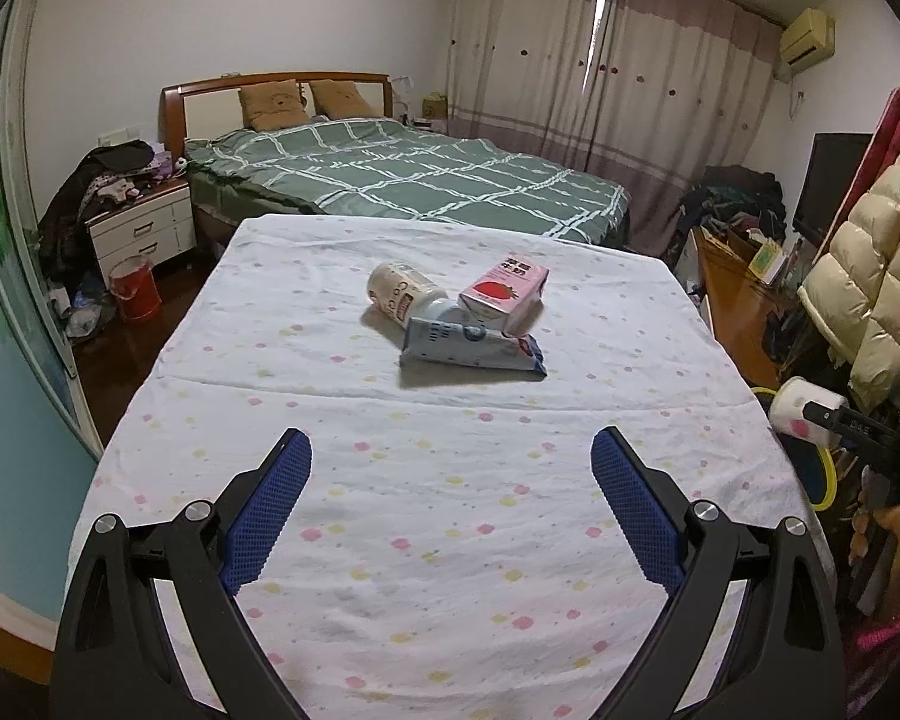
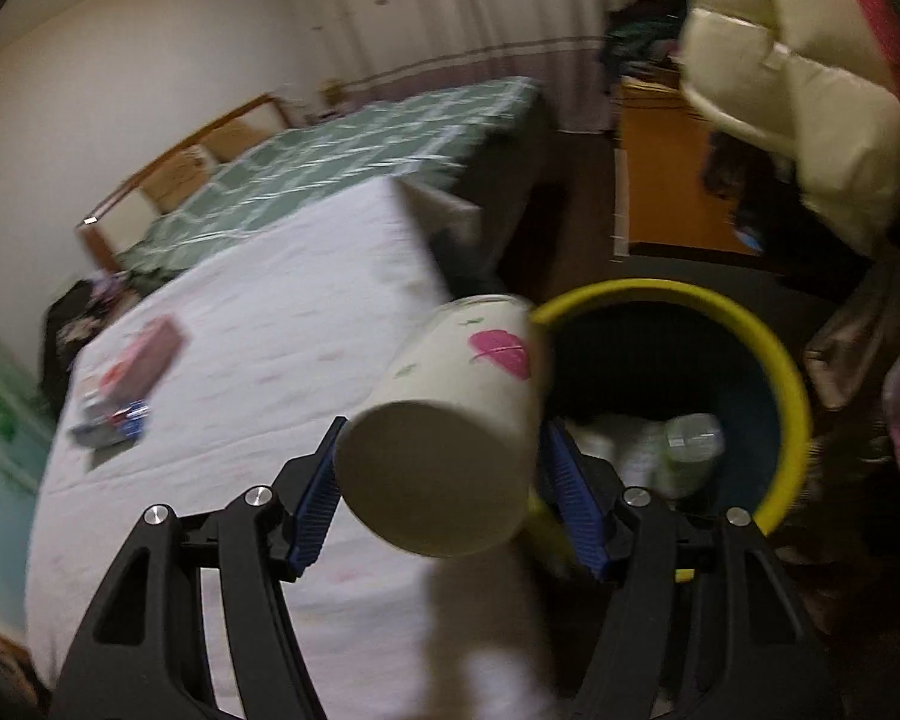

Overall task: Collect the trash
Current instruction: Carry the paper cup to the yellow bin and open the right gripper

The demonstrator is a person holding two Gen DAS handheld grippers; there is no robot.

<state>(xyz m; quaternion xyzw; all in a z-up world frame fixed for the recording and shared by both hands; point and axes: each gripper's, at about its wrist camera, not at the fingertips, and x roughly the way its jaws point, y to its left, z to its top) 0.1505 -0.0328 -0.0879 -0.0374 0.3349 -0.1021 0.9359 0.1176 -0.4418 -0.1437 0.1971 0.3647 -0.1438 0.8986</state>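
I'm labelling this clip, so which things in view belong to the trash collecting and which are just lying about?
Belongs to the job:
- white paper cup with pink leaf print, held by the right gripper
- yellow-rimmed dark bin
- white plastic bottle
- pink strawberry milk carton
- blue-grey wrapper packet
- left gripper, open

Just lying about:
- green checked bed
- cream puffer jacket
- red bucket

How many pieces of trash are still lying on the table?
3, clustered mid-table: a white bottle on its side, a pink strawberry milk carton to its right, and a blue wrapper pack in front of both. Anything under them would be hidden.
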